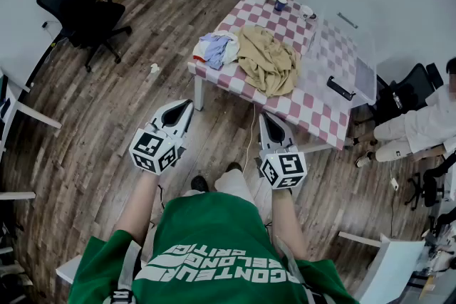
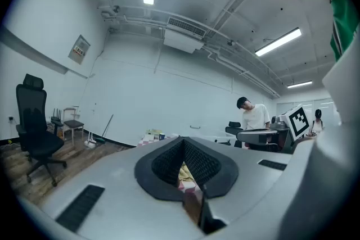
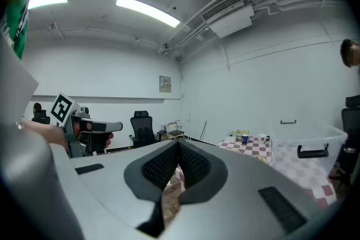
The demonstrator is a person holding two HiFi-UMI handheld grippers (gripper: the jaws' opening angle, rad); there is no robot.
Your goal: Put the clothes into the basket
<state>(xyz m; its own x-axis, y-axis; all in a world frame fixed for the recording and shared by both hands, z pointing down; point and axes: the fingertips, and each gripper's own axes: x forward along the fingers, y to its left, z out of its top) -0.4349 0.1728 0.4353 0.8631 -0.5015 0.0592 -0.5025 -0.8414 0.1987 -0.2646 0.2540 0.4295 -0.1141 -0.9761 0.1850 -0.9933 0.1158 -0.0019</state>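
Clothes (image 1: 265, 59), tan beside pale blue, lie crumpled; left gripper (image 1: 187, 106) and right gripper (image 1: 266, 118) are closed, empty.

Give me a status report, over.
Left gripper, right gripper shut, empty. Tan garment, blue-white clothes on checkered table, clear bin beside. Nothing blocking.

Clothes (image 1: 267, 60) are heaped on the near-left half of the table (image 1: 313, 114). The basket (image 1: 340, 88) is set on its right half, a cup (image 1: 280, 3) at its far end. An office chair (image 1: 78, 7) is parked well left of the table.
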